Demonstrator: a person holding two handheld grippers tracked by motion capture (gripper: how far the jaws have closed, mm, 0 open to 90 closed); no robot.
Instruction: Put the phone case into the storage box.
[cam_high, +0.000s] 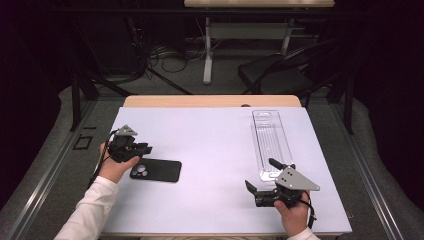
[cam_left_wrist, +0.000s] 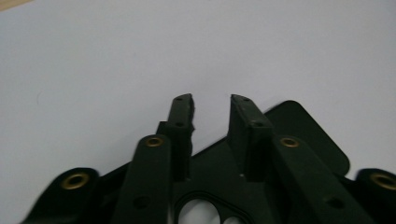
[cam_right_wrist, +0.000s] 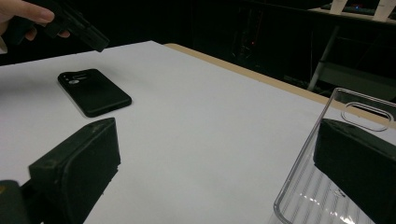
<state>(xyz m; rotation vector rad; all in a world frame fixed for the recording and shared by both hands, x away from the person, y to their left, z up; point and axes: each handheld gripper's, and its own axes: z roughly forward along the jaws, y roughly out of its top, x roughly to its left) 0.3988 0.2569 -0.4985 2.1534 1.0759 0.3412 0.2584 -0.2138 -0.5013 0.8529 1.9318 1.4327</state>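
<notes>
Plainly, our left gripper (cam_high: 144, 149) hangs over the camera end of the flat black smartphone (cam_high: 156, 170) on the white table (cam_high: 210, 145), jaws narrowed on nothing. That is too narrow to straddle it, so we may shove it. Our right gripper (cam_high: 261, 174) gapes wide by the clear plastic tray (cam_high: 271, 140).

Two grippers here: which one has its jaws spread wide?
The right gripper, beside the clear tray; the left gripper, above the black phone, shows only a narrow gap.

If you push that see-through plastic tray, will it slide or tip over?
The clear tray would probably slide: it looks thin and light, lying flat on the smooth table cover. Being long and low, it seems unlikely to tip. Its thin walls may flex if squeezed.
</notes>
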